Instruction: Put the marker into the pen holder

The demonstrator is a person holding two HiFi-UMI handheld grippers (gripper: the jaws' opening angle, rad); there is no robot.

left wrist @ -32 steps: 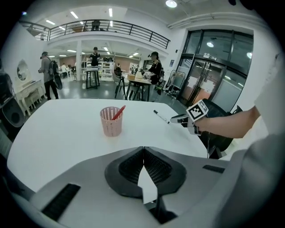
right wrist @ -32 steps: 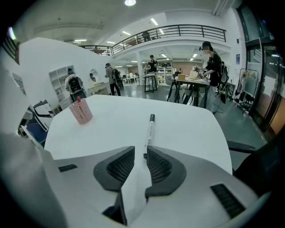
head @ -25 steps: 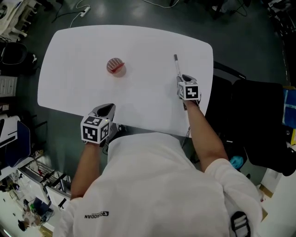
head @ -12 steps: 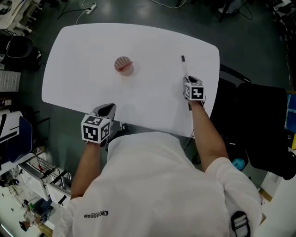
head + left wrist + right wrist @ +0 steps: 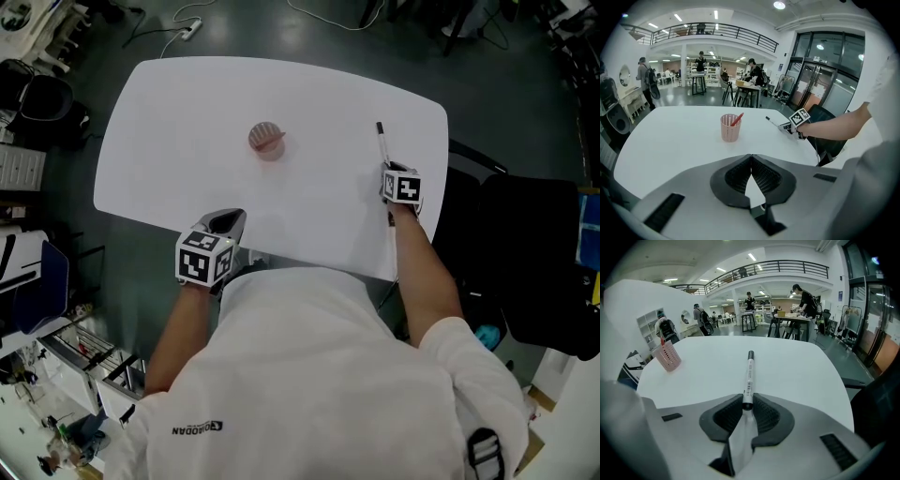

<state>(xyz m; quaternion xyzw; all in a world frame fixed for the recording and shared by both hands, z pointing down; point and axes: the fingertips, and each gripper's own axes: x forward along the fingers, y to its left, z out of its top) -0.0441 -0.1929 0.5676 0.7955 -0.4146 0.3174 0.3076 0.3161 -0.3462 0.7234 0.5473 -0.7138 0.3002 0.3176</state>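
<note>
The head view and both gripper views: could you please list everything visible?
rounded table: one, white, centre.
perforated plastic pen holder: one, pink, upright on the table's far middle.
pen: one, red, leaning inside the pen holder.
marker: one, white with black cap, lying near the table's right edge.
chair: one, black, right of the table.
left gripper: one, grey, jaws together, empty, at the near edge.
right gripper: one, grey, jaws just been closing, now on the marker's near end.
</note>
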